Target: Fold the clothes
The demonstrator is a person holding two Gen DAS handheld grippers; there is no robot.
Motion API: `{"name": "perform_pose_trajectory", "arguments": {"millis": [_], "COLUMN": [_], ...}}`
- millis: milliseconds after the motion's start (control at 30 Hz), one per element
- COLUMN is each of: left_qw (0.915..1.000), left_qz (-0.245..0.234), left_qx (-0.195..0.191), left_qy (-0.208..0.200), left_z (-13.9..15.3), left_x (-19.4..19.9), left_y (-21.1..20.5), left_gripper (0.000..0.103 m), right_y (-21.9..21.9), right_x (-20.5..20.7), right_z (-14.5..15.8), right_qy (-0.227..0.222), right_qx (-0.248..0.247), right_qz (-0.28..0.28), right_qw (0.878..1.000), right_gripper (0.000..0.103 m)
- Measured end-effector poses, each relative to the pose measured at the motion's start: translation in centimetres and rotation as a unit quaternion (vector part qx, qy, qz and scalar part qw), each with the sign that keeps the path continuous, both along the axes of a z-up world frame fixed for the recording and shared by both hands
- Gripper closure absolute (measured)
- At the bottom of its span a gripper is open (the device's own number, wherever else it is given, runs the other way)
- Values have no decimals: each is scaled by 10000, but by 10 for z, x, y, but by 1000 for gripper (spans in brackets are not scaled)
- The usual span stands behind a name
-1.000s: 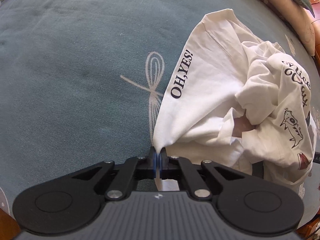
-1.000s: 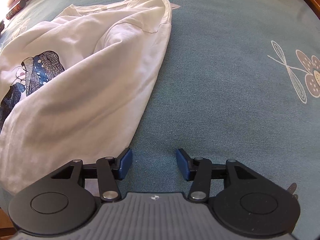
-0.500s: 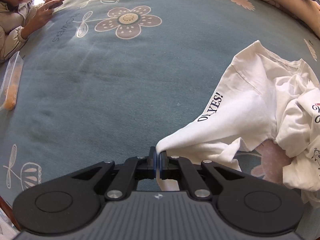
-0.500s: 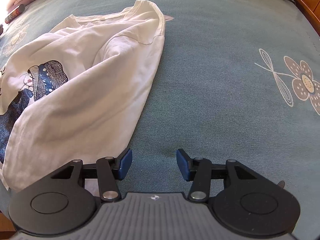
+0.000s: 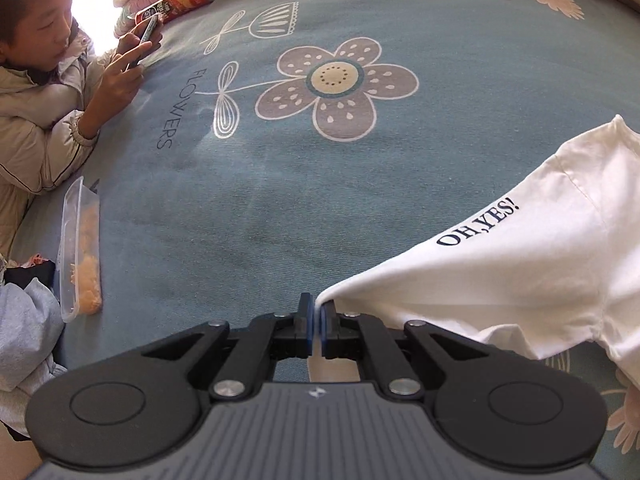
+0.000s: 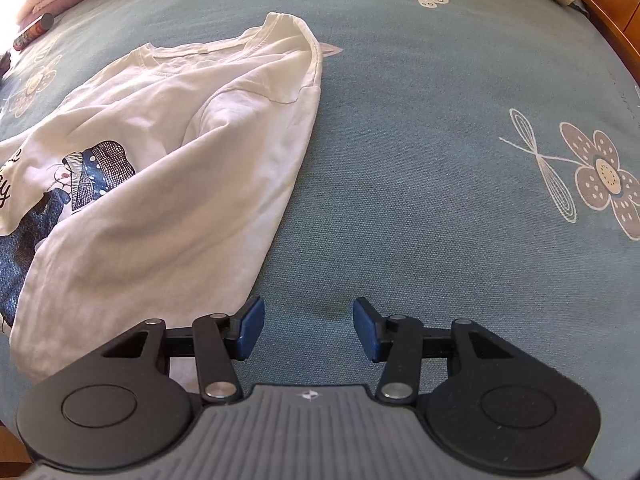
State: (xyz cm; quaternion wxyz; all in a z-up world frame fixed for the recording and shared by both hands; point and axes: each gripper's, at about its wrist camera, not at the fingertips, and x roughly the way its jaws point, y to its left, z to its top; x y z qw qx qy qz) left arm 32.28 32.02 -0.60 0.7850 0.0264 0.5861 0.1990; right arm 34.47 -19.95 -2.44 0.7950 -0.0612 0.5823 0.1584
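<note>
A white T-shirt (image 5: 520, 276) with black "OH,YES!" lettering stretches from the right edge of the left wrist view down to my left gripper (image 5: 317, 312), which is shut on a pinched corner of its cloth. In the right wrist view the same white T-shirt (image 6: 168, 168) lies spread on the blue bedspread, its neckline far away and a dark blue cartoon print at the left. My right gripper (image 6: 308, 326) hangs open just right of the shirt's near edge, with only bedspread between its blue pads.
The blue flowered bedspread (image 5: 320, 180) covers the whole surface. A person (image 5: 44, 92) leans on its left edge holding a phone. A clear snack box (image 5: 80, 248) and a crisp can (image 5: 176, 0) lie near them. A wooden bed frame (image 6: 608, 4) runs at the right.
My left gripper has pulled the pinched shirt corner leftward, stretching the cloth out; the person, snack box and can have come into view. The right gripper has hardly moved and stays open.
</note>
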Motion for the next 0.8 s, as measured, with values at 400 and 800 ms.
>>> {"name": "perform_pose_trajectory", "arguments": {"millis": [400,800], "left_qw": [9938,9986], "left_qz": [-553,-295], "left_qx": [531,-279], "left_qy": [811,339], "left_z": [-50,-30], "left_x": [29,-22], "left_y": [0,-4], "left_gripper": [94,53], "right_y": [2,8], "right_x": [1,-6], "right_z": [4,-4], "right_qy": [143,501], "right_qx": [314,657], "right_qz": [104,-49], "right_qw": [9994,9966], "right_gripper": [49,49]}}
